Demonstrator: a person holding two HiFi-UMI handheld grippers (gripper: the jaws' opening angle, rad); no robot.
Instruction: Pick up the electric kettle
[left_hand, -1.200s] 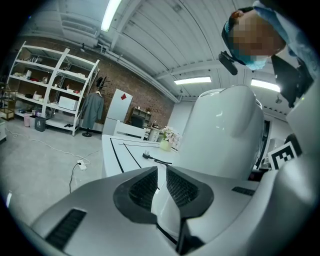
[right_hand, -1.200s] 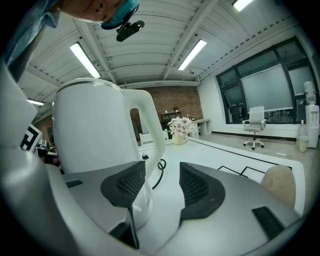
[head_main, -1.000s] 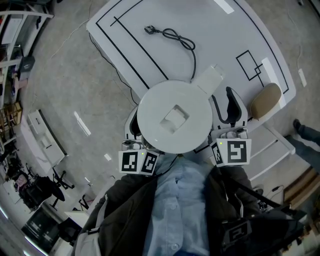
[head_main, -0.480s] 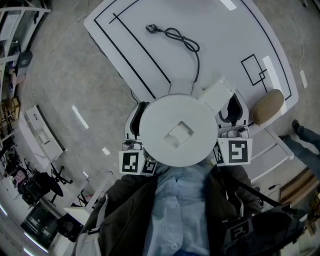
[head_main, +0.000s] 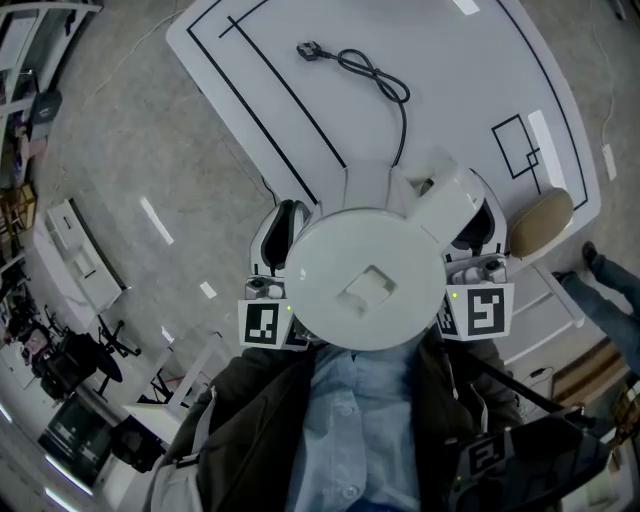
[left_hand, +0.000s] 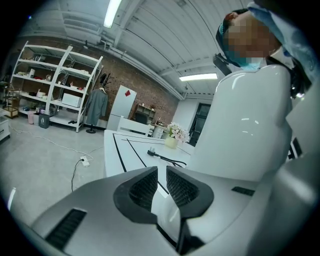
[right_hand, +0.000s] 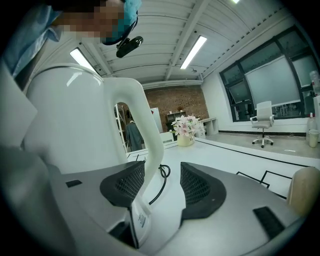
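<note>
The white electric kettle (head_main: 365, 280) is up off the table, its round lid close under the head camera. Its handle (head_main: 455, 200) points to the far right. My right gripper (head_main: 480, 228) is shut on that handle (right_hand: 145, 140), which runs down between its pads against the left one. The kettle body (right_hand: 75, 120) fills the left of the right gripper view. My left gripper (head_main: 284, 224) sits against the kettle's left side, jaws nearly together with nothing between them (left_hand: 161, 187); the kettle body (left_hand: 245, 125) looms at its right. The kettle's base (head_main: 368, 185) lies at the table edge.
A black power cord (head_main: 372, 72) with its plug (head_main: 310, 50) trails across the white table (head_main: 450, 90), marked with black lines. A beige chair back (head_main: 540, 222) stands at the table's right. A vase of flowers (right_hand: 185, 132) is at the far end. Shelving (left_hand: 55, 85) lines the wall.
The kettle and both grippers have drawn back from the table toward the person and slightly right. The base at the table edge has come into sight.
</note>
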